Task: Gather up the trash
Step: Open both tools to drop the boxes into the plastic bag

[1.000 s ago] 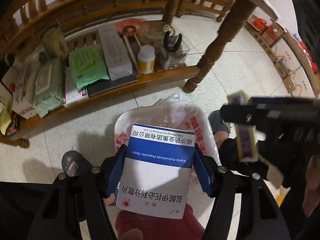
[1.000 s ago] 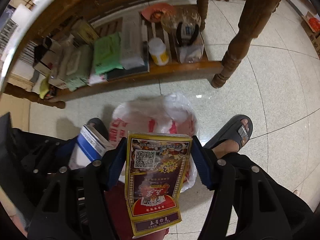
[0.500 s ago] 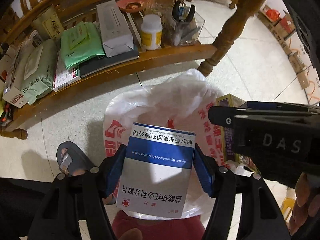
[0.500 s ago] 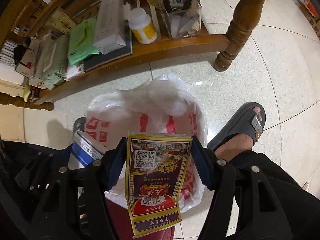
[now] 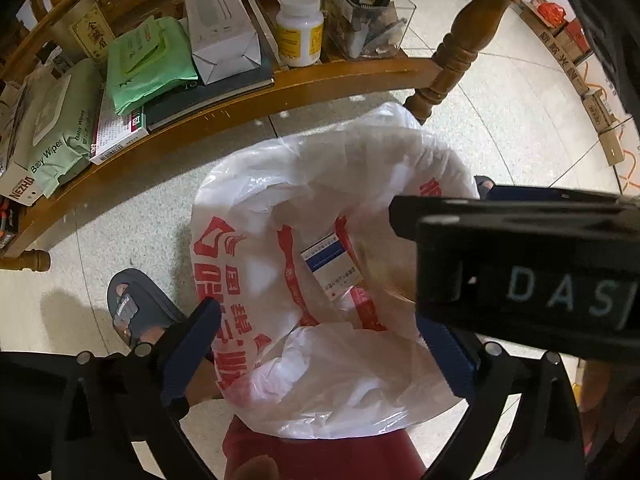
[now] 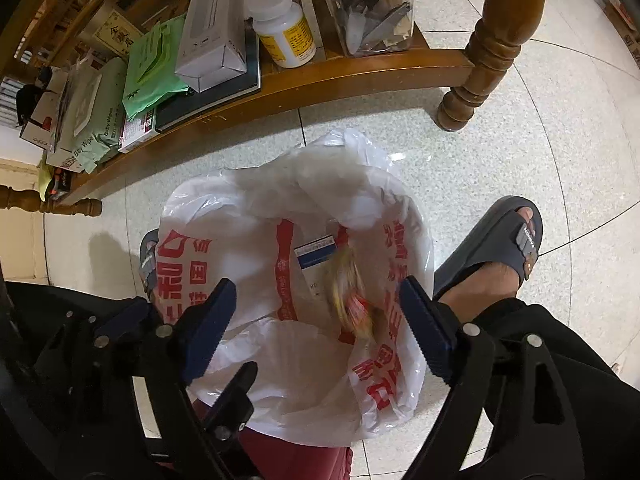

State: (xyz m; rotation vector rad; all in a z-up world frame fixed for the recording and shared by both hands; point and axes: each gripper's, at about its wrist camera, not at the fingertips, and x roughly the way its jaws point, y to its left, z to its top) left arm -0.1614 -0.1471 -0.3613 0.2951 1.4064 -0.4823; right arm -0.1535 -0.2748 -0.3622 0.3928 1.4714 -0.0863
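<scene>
Both grippers empty over the open trash bag; two items inside.

Left gripper (image 5: pixel 320 344) and right gripper (image 6: pixel 316 320) hang above the white plastic bag (image 6: pixel 224 252) at frame centre, jaws spread wide, nothing between them. Blue-and-white medicine box (image 5: pixel 332 266) lies in the bag's hollow. Yellow-red packet (image 6: pixel 352 300), blurred, sits just right of it in the right wrist view, probably mid-fall. Bag stands on the tiled floor between the person's sandalled feet, mouth up, likely so drops land inside. Wooden shelf (image 6: pixel 320 80) across upper frame holds a pill bottle (image 6: pixel 286 36), baby wipes, boxes.
</scene>
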